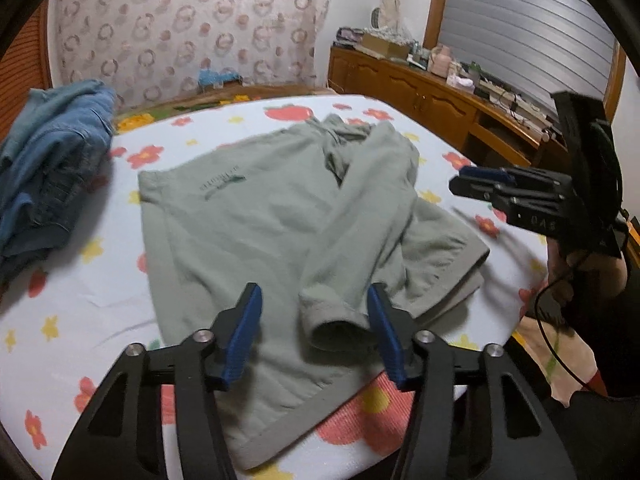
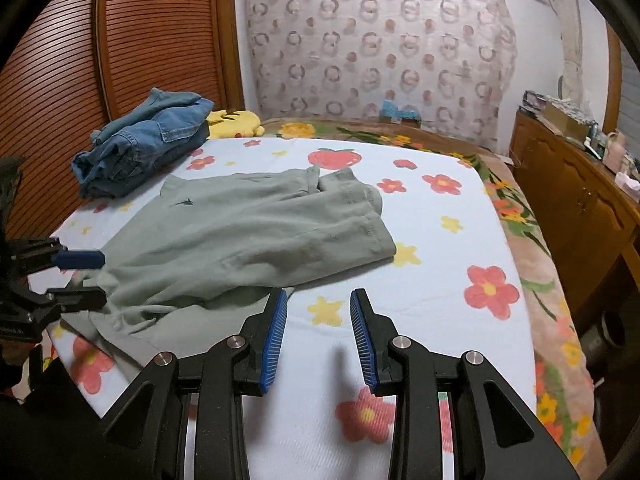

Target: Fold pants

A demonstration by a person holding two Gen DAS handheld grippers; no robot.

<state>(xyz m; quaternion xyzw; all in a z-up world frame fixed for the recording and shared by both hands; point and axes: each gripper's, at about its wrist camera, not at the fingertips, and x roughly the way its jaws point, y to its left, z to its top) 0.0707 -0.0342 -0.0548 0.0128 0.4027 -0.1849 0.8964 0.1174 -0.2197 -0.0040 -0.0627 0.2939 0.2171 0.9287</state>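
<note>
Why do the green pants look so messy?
The green pants aren't folded neatly yet: one leg lies slanted across the other with its cuff gaping open, between the left gripper fingers. Nothing looks torn or spilled.

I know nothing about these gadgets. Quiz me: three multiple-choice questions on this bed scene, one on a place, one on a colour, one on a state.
1. Where does the pile of blue denim clothes lie?
A. on the floral bedsheet
B. on the wooden sideboard
C. on the floor

2. What colour are the soft cotton pants spread out mid-bed?
A. red
B. pale grey-green
C. black

3. The right gripper is:
A. clamped on the pants
B. holding denim
C. empty

Key: 1 A, the denim sits at the sheet's far corner; 2 B, both views show it; 3 C, only sheet shows between its blue pads.
</note>
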